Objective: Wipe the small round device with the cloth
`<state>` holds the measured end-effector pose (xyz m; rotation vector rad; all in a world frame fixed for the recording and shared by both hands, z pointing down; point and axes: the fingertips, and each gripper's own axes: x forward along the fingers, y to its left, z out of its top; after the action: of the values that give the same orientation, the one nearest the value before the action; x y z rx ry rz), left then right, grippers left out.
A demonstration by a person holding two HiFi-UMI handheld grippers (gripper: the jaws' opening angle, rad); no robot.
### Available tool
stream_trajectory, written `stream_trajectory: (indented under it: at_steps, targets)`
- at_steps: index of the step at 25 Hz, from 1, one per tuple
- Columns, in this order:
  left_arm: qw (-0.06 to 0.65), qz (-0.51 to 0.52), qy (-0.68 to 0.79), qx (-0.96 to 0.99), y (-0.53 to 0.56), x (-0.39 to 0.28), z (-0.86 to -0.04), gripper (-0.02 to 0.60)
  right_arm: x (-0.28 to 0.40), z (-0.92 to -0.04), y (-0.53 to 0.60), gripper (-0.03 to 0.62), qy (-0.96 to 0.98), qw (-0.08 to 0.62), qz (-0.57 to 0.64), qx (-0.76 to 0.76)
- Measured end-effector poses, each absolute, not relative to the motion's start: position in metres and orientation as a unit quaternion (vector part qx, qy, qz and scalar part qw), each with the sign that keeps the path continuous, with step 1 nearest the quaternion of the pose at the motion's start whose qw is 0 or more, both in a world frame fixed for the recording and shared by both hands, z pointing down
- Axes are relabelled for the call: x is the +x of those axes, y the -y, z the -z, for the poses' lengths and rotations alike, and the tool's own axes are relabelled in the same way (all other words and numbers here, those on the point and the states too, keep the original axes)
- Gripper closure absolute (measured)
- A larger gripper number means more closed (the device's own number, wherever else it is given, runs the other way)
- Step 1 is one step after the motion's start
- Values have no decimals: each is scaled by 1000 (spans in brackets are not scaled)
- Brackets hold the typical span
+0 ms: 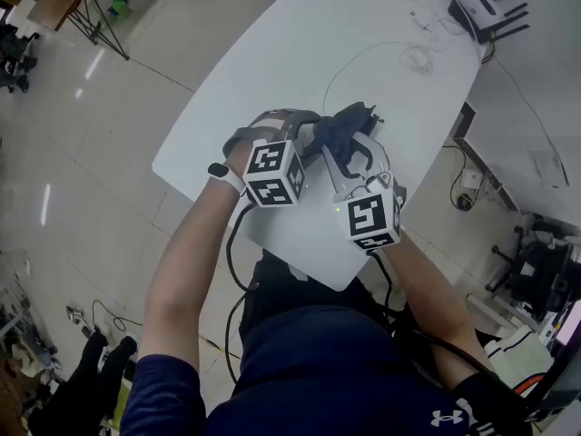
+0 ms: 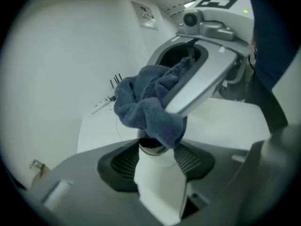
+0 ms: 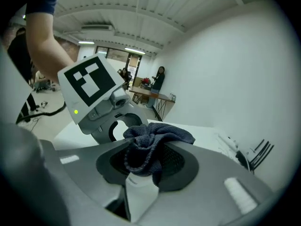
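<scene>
**Wipe step: pin the device, work the cloth over its face**

Left tongs (image 2: 155,166) look clamped on the small round device (image 2: 151,146). It has a dark face and a shiny rim, and sits between the ribbed pads, held up over the counter (image 1: 272,71) rather than lying on it. The cloth (image 2: 146,107) is bunched onto the device from 12 o'clock and hides most of the face. Right tongs (image 3: 141,166) are closed on the cloth's gathered middle and come in from 1 o'clock in the left gripper view.

My take on doing it well:
- Hold the left grip firm so the device can't twist out.
- Press lightly and rub in small circles.
- Roll the right wrist to reach the rim at 3 and 9 o'clock.

Risk: loose folds may drag on the pads instead of the face.
</scene>
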<state>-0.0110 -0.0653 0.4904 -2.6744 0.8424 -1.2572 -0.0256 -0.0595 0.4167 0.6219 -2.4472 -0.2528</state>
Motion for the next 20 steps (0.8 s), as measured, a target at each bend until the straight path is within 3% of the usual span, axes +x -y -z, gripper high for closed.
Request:
stream_trajectory:
  at_steps: [5,11,13,20]
  targets:
    - [39,409,-279,-868,68,-5,-491,354,-7,-422,76,471,907,317,100,261]
    - [21,395,-301,-868,69,-4,-493,354,48,-473,109,471,883,203,-249,342]
    - [17,390,-310,-867,68,-5,-494,353,53,-491,109,471,871,183,-309,334]
    - [13,370,-353,-859,70,-2,-494,353,55,-533,107,471,870,272,-235,336]
